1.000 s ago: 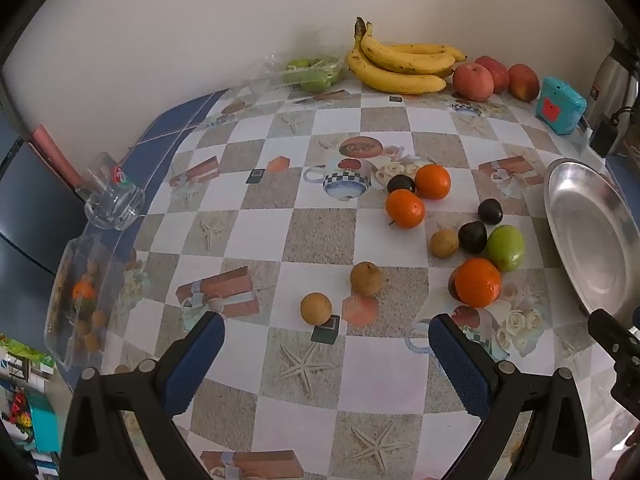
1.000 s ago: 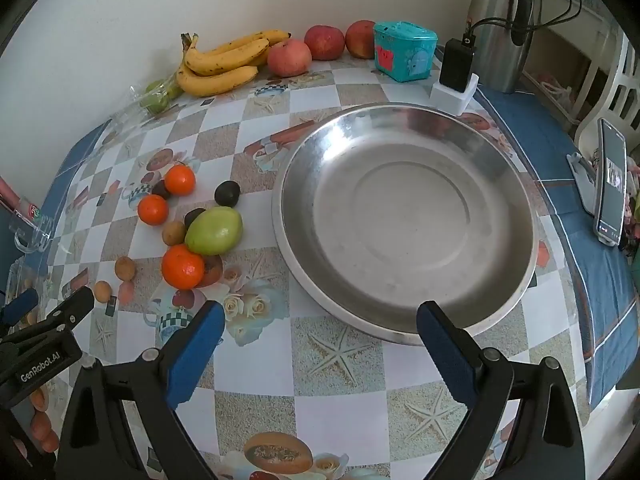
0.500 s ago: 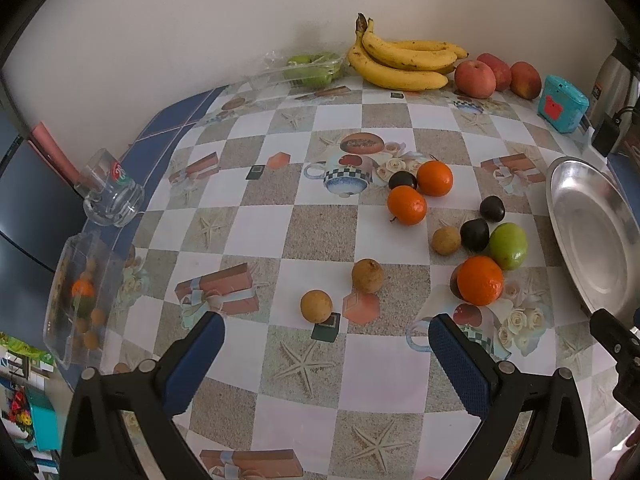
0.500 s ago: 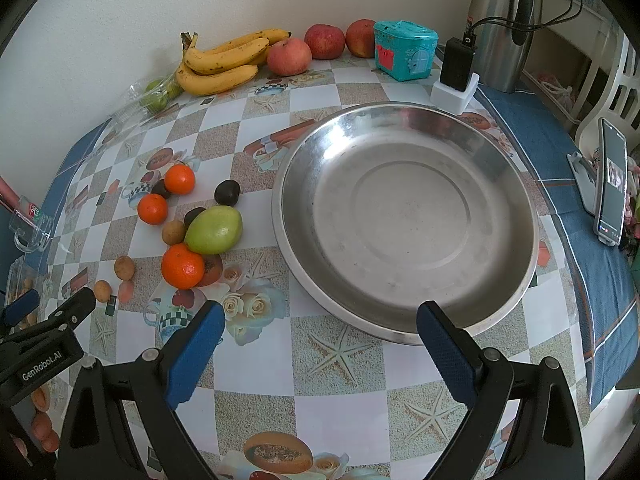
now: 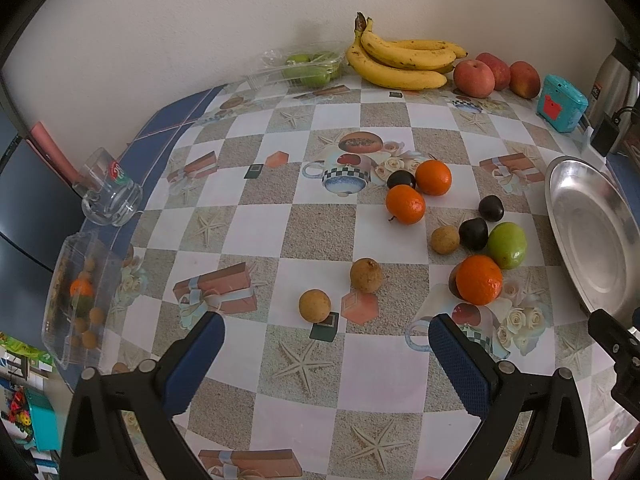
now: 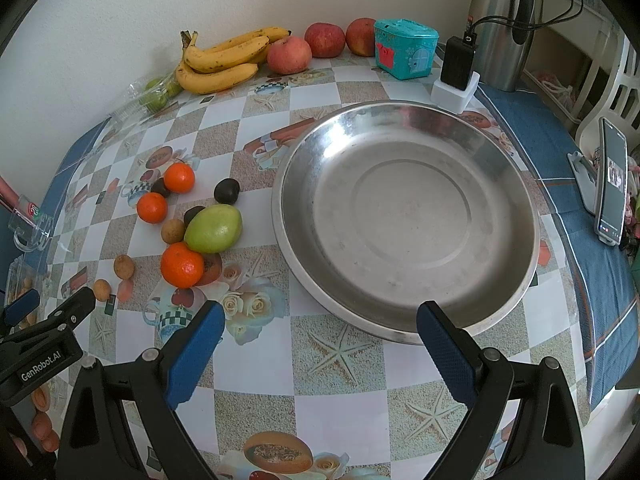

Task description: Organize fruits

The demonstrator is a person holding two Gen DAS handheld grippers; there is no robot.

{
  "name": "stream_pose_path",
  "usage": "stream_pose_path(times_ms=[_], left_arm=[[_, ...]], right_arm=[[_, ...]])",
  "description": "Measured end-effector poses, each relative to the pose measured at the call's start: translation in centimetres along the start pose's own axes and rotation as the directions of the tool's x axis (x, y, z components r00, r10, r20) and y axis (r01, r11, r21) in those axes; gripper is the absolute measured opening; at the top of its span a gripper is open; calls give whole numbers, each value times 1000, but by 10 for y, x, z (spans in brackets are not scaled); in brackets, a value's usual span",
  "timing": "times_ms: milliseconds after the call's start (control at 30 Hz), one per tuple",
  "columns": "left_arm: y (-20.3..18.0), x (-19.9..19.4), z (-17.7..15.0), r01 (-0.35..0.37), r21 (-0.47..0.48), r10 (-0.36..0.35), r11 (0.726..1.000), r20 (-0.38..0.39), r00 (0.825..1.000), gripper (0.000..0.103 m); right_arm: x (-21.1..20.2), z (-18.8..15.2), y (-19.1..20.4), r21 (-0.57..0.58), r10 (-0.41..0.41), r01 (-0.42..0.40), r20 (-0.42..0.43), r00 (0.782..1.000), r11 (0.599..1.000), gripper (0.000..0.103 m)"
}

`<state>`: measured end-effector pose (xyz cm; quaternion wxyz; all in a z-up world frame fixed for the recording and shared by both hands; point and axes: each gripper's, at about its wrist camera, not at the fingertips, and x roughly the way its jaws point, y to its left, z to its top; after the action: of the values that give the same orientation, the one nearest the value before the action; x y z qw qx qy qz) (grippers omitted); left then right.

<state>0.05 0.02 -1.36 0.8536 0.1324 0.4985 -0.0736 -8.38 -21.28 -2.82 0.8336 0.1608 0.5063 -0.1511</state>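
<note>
Both the left gripper [image 5: 324,354] and right gripper [image 6: 316,334] stay wide apart and have barely moved, so the steel dish [image 6: 404,320] at 12 o'clock is still bare.

Just ahead of the left tool [image 5: 326,354], bare counter [image 5: 248,236] is lying open, with only two small brown fruits [image 5: 315,305] sitting a little beyond its fingertips. Further ahead and to its right, a loose cluster of oranges [image 5: 479,280], dark fruits [image 5: 473,233] and a green fruit [image 5: 507,245] is crowding the way toward the steel pan [image 5: 568,184]. To its left, a clear box [image 5: 76,292] and a glass mug [image 5: 110,196] are lining the counter edge. Directly ahead of the right tool [image 6: 316,336], the pan is standing wide and unblocked; beyond it, a charger block [image 6: 458,68], a teal tin [image 6: 404,54] and a kettle [image 6: 506,28] are closing off the back.
</note>
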Motion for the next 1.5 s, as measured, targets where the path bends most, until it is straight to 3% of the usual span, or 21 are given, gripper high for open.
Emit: stream_pose_path(times_ms=[1267,1500], left_arm=[[1,0,3,44,-5,-44,999,10,999,103],[10,5,8,63,-47,-63,997,13,998,103]], right_arm=[[1,1,2,-4,-2,2,-3,1000,1000,97],[2,4,6,0,35,-35,18,999,999,97]])
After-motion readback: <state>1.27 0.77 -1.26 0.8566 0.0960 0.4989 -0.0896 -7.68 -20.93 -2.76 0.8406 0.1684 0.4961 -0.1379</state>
